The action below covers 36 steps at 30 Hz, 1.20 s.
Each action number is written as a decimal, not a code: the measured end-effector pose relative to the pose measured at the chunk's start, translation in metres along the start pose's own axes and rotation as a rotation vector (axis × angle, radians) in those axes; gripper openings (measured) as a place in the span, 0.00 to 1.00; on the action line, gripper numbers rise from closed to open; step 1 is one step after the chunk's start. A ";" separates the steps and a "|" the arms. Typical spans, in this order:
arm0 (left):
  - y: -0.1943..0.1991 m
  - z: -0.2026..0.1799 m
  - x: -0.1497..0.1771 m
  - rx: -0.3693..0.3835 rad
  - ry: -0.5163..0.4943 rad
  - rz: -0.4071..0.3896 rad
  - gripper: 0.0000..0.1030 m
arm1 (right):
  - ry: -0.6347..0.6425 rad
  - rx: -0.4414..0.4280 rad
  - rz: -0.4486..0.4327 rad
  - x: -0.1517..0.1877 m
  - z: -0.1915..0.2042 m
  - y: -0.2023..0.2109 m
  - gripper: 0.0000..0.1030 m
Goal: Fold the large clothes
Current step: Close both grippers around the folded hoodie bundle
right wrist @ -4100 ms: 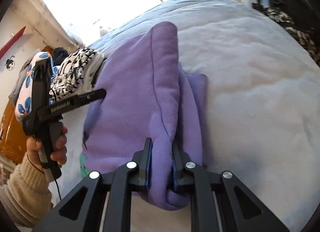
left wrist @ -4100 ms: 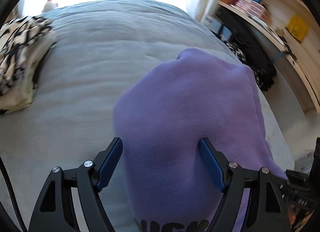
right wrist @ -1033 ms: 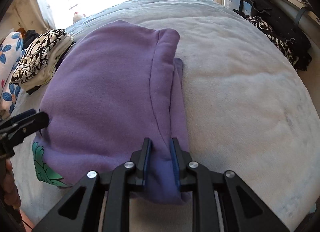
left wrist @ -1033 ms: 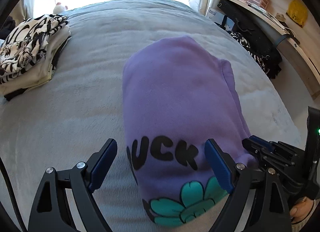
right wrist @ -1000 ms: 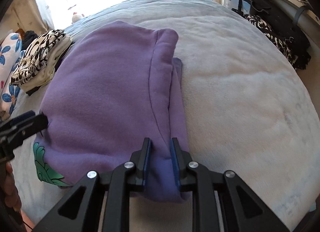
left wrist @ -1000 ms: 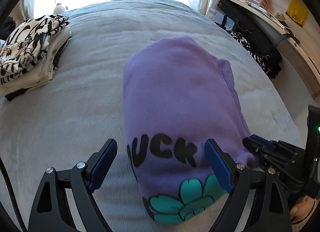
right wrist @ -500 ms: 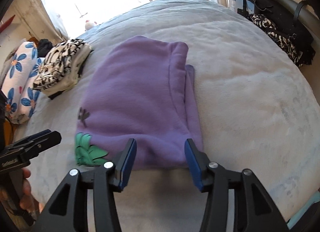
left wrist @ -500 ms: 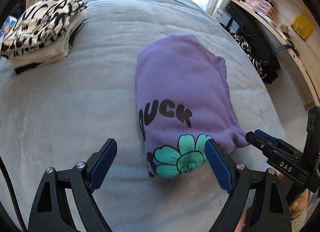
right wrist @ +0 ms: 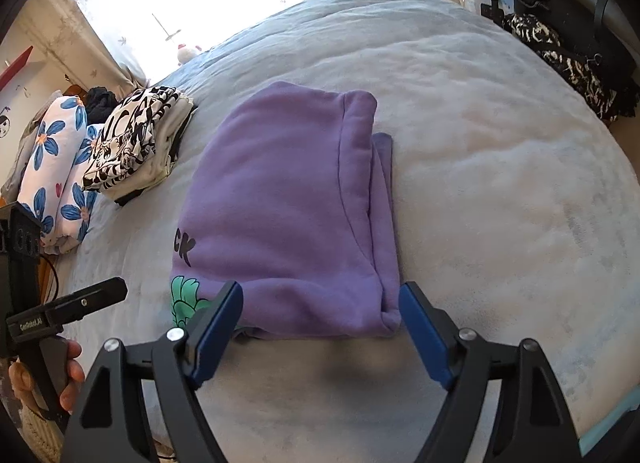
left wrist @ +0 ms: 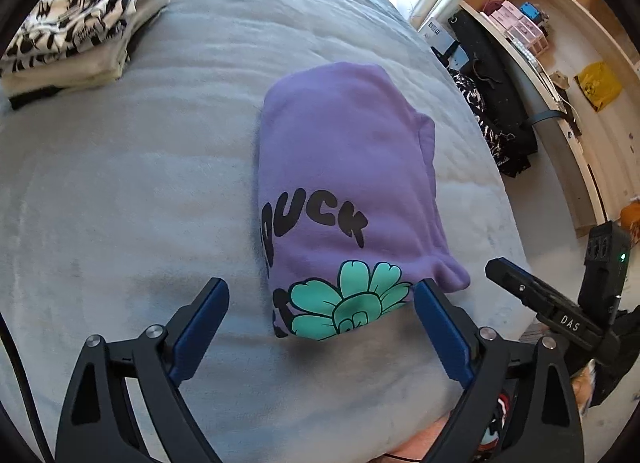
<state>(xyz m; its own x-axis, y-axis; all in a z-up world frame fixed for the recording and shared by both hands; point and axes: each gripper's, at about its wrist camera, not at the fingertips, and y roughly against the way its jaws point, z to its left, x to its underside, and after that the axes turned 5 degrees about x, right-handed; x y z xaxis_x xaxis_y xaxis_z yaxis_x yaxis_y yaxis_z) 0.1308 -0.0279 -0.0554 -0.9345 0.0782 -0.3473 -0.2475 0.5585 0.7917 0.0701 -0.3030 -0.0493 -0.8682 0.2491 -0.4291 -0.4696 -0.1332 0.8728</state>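
Observation:
A folded purple sweatshirt with black letters and a teal flower print lies flat on the grey bed; it also shows in the right wrist view. My left gripper is open and empty, held above the bed just short of the sweatshirt's near edge. My right gripper is open and empty, just short of the near right corner of the sweatshirt. The right gripper shows at the right edge of the left wrist view, and the left gripper at the left edge of the right wrist view.
A stack of folded black-and-white clothes sits at the far left of the bed, also in the right wrist view. Blue-flowered pillows lie beyond it. Shelves and dark items stand to the right.
My right gripper has opened and let go of the sweatshirt. Both grippers have drawn back and up from it, so the whole folded sweatshirt shows lying on the bed.

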 end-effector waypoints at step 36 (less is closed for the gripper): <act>-0.130 0.042 -0.054 0.247 0.185 0.134 1.00 | -0.181 -0.421 0.241 -0.065 -0.081 -0.160 0.78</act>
<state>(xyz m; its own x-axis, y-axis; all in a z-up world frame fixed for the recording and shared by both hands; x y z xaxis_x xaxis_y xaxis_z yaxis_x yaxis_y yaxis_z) 0.2243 -0.0699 -0.1611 -0.9907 0.0264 -0.1334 -0.0707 0.7382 0.6709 0.1884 -0.3759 -0.1802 -0.9355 0.3210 -0.1475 -0.3158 -0.5729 0.7563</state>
